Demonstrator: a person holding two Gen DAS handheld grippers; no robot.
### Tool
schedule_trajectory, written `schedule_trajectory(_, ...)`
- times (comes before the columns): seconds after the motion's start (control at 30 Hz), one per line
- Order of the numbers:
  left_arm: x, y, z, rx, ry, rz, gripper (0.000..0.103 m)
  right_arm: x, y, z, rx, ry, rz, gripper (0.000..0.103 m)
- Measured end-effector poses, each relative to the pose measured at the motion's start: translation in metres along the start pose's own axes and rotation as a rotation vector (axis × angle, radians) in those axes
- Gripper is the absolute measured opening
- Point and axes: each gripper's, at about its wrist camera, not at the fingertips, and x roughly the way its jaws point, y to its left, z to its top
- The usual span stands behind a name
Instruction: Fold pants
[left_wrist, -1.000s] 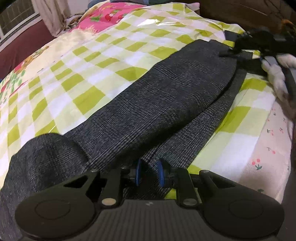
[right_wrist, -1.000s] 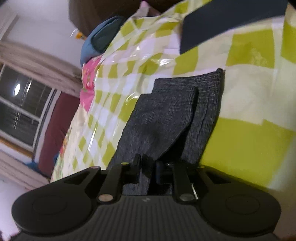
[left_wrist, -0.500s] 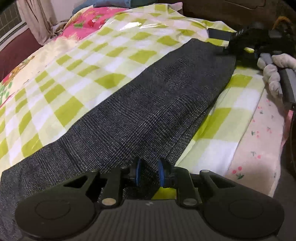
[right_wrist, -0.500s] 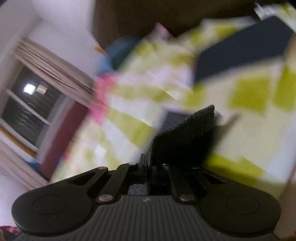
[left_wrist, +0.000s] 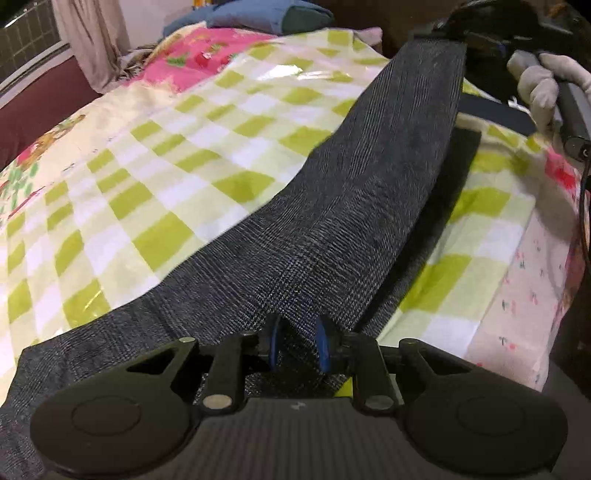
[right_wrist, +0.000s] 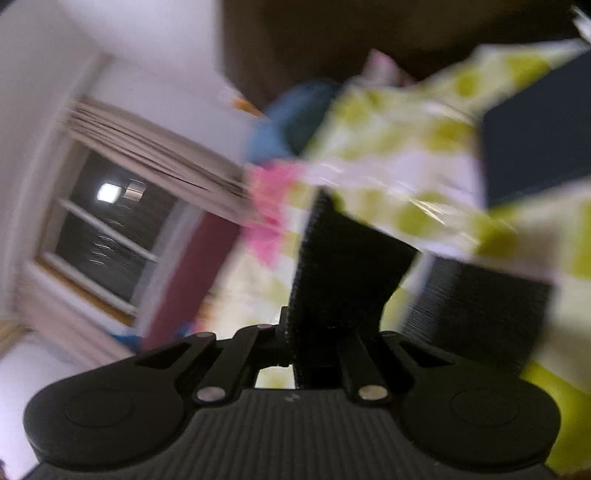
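Dark grey checked pants (left_wrist: 362, 206) stretch in a long band over a bed with a green-and-white checked sheet (left_wrist: 184, 155). My left gripper (left_wrist: 298, 345) is shut on the near end of the pants, cloth bunched between its blue pads. My right gripper (right_wrist: 314, 354) is shut on the far end of the pants (right_wrist: 340, 273) and holds it lifted above the bed; that view is blurred. The right gripper and its gloved hand (left_wrist: 535, 85) also show at the top right of the left wrist view.
Blue pillows (left_wrist: 258, 18) and a pink floral cover (left_wrist: 207, 59) lie at the head of the bed. A dark cloth (right_wrist: 535, 140) lies on the sheet. A window with curtains (right_wrist: 118, 229) is on the left. The bed's edge (left_wrist: 524, 295) drops off on the right.
Both grippers have lifted the pants, which now hang taut between them. The right gripper has risen and swung, blurring its view. The lower leg no longer shows beside the upper one.
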Motion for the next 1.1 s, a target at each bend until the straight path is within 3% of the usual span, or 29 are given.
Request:
schedule_trajectory(0.03,0.001,0.001,0.000,-0.003,0.001,-0.002,0.036,-0.002,0.000,0.001,-0.020,-0.005,-0.012,0.005)
schedule_trajectory(0.17,0.018,-0.002,-0.007,0.000,0.055,-0.017,0.037,0.012,-0.050,-0.011,0.025,0.099,-0.284,0.005)
schedule_trajectory(0.27,0.022,-0.008,-0.012,0.021,0.057,-0.009,0.037,0.009,-0.081,-0.026,0.041,0.127,-0.412,0.005)
schedule_trajectory(0.57,0.018,-0.005,-0.012,0.011,0.060,-0.016,0.037,-0.006,-0.079,-0.024,0.049,0.082,-0.427,0.016)
schedule_trajectory(0.83,-0.002,0.007,-0.030,-0.011,0.059,-0.027,0.039,-0.056,-0.081,-0.039,0.067,0.052,-0.416,0.029)
schedule_trajectory(1.0,-0.005,0.014,-0.039,-0.050,0.070,-0.019,0.043,-0.053,-0.078,-0.041,0.074,0.055,-0.390,0.048)
schedule_trajectory(1.1,-0.007,0.013,-0.040,-0.047,0.067,-0.014,0.043,-0.039,-0.074,-0.041,0.043,0.069,-0.422,0.053)
